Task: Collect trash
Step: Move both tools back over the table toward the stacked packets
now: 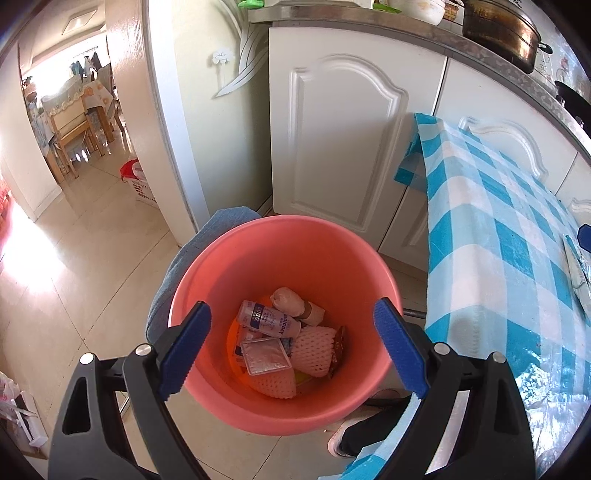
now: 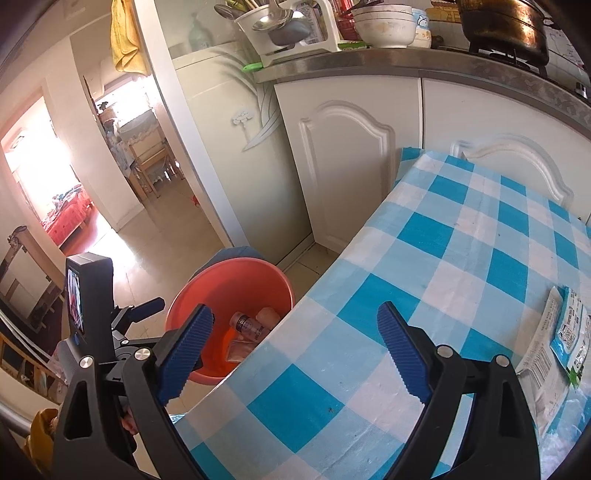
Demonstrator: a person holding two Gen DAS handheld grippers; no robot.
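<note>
A pink bucket [image 1: 295,251] stands on the floor beside the checked table. Inside lie a small plastic bottle [image 1: 267,319], foam fruit nets [image 1: 314,350], a clear square packet [image 1: 266,356] and other scraps. My left gripper [image 1: 291,347] hangs open above the bucket's mouth, nothing between its blue pads. My right gripper [image 2: 295,354] is open over the table's edge, with the bucket [image 2: 221,284] below to its left. A white and blue wrapper [image 2: 554,343] lies on the cloth at the right, and shows at the right edge of the left wrist view [image 1: 580,273].
The blue-checked tablecloth [image 2: 461,258] covers the table against white cabinet doors [image 1: 343,140]. A counter above holds a dark pot [image 1: 502,33] and bowls [image 2: 384,26]. A blue cloth [image 1: 207,236] sits behind the bucket. A doorway [image 1: 74,122] opens at the left. The left handle's device [image 2: 88,295] shows.
</note>
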